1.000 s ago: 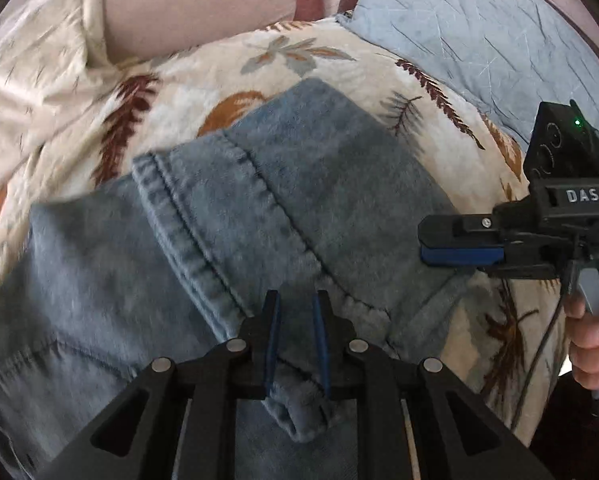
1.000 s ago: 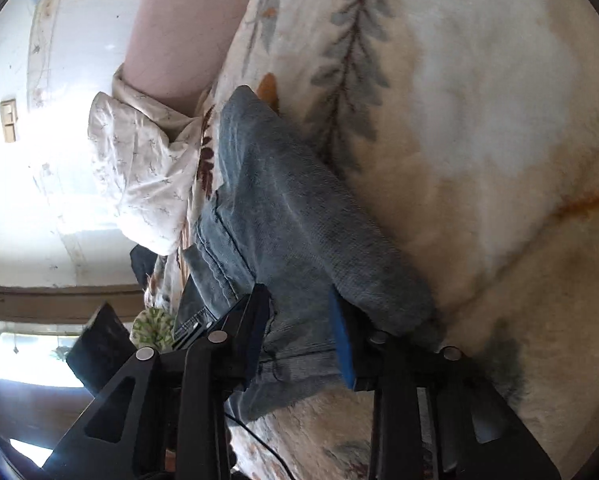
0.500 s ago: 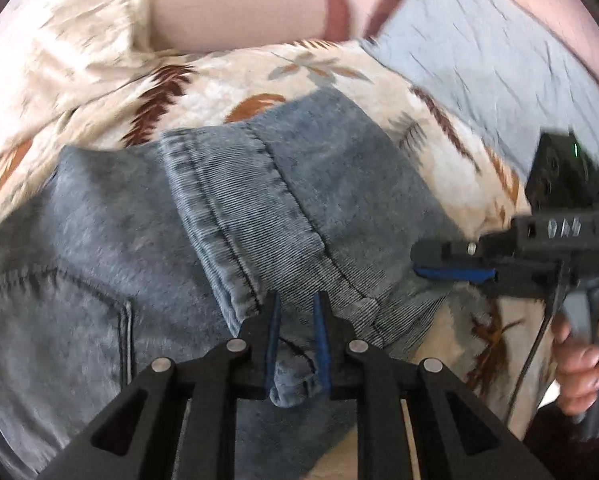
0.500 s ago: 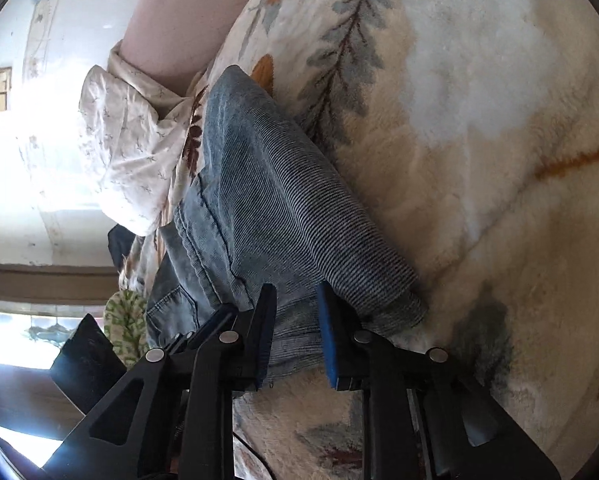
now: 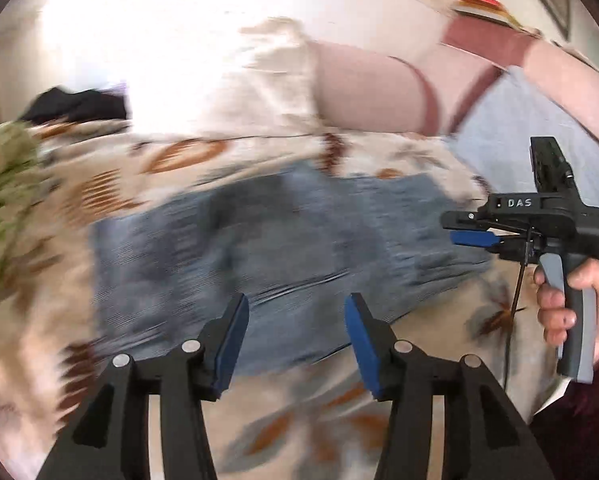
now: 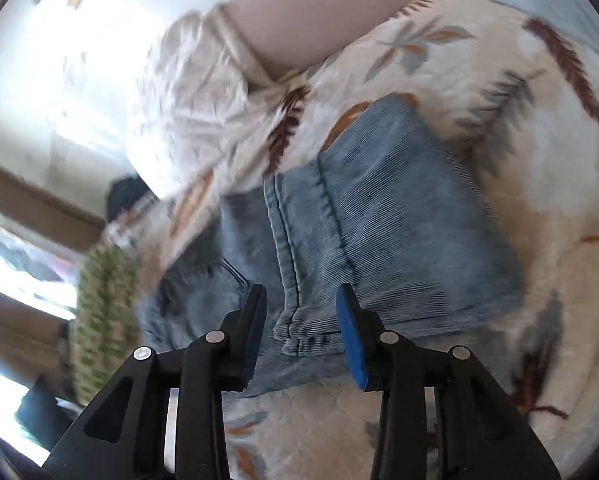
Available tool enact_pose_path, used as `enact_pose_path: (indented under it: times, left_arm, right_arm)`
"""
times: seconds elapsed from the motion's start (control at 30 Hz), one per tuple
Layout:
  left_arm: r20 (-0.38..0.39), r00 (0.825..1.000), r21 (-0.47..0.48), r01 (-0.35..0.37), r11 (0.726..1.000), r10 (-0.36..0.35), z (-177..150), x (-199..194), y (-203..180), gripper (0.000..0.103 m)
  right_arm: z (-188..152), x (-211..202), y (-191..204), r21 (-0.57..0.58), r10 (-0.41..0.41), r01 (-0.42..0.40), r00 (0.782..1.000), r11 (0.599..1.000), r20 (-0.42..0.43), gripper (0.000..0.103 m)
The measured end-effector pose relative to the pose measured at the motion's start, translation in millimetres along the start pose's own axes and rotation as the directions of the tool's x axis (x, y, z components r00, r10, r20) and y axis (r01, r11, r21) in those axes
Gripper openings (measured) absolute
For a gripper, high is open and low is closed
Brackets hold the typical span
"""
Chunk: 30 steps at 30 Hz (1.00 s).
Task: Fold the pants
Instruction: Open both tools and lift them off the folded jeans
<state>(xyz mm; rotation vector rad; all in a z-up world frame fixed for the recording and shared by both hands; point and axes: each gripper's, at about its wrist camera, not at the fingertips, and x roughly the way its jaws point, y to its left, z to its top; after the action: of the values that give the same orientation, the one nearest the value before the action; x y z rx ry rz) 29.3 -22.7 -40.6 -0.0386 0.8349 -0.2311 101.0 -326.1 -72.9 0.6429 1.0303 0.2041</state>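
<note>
- Where the blue corduroy pants [image 6: 383, 216] lie, folded into a compact block, they rest flat on a cream blanket [image 6: 547, 152] printed with brown and grey-blue leaves
- Their hemmed cuff end [image 6: 303, 334] with its double stitching sits on top of the fold, nearest the right wrist camera, and a back pocket [image 6: 203, 280] shows on the lower layer to its left
- From the left wrist view the pants [image 5: 283, 240] are a motion-blurred blue rectangle in the middle of the blanket [image 5: 299, 424]
- The right gripper [image 6: 301, 332] has just been opening its jaws; they stand apart, 1 on each side of the cuff, and neither blue pad presses the cloth
- The left gripper [image 5: 295, 340] has also just been opening its jaws; they stand wide apart with nothing between them, clear of the near edge of the pants
- Seen from the left wrist camera, the right gripper [image 5: 473, 232] points in from the right by the end of the pants, and a hand [image 5: 571, 304] grips its grey handle
- A pale blue sheet [image 5: 539, 136] lies beyond the blanket on the right
- A pink cushion [image 5: 371, 92] and a cream floral pillow [image 6: 195, 120] lie at the far edge
- A green patterned cloth [image 6: 103, 304] lies to the left, blurred
</note>
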Motion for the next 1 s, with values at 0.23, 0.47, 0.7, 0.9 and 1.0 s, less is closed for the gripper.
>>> enact_pose_path:
  times: [0.23, 0.47, 0.7, 0.9, 1.0]
  left_arm:
    - [-0.021, 0.993, -0.169, -0.117, 0.979, 0.115, -29.7, -7.3, 84.7, 0.053]
    - [0.017, 0.996, -0.337, -0.081, 0.938, 0.092, -54.2, -4.2, 130.8, 0.056]
    - [0.051, 0.998, -0.427, 0.048, 0.903, -0.029, -70.3, 11.5, 146.6, 0.069]
    - [0.060, 0.989, -0.408, 0.150, 0.901, -0.138, -63.1, 30.7, 127.1, 0.069]
    - [0.070, 0.986, -0.430, 0.165, 0.888, -0.149, -59.4, 38.9, 126.8, 0.068]
  right_arm:
    - [-24.7, 53.4, 20.5, -0.171, -0.233, 0.229, 0.973, 0.958, 0.001, 0.033]
    - [-52.2, 47.6, 29.6, -0.260, -0.311, 0.328, 0.945, 0.908, 0.104, 0.034]
    - [-52.1, 44.8, 42.9, -0.269, -0.349, 0.367, 0.930, 0.890, 0.116, 0.034]
    - [-45.2, 39.5, 104.0, -0.381, -0.304, 0.320, 0.947, 0.867, 0.105, 0.035]
    - [-46.9, 45.0, 155.7, -0.487, -0.230, 0.242, 0.969, 0.839, 0.084, 0.036]
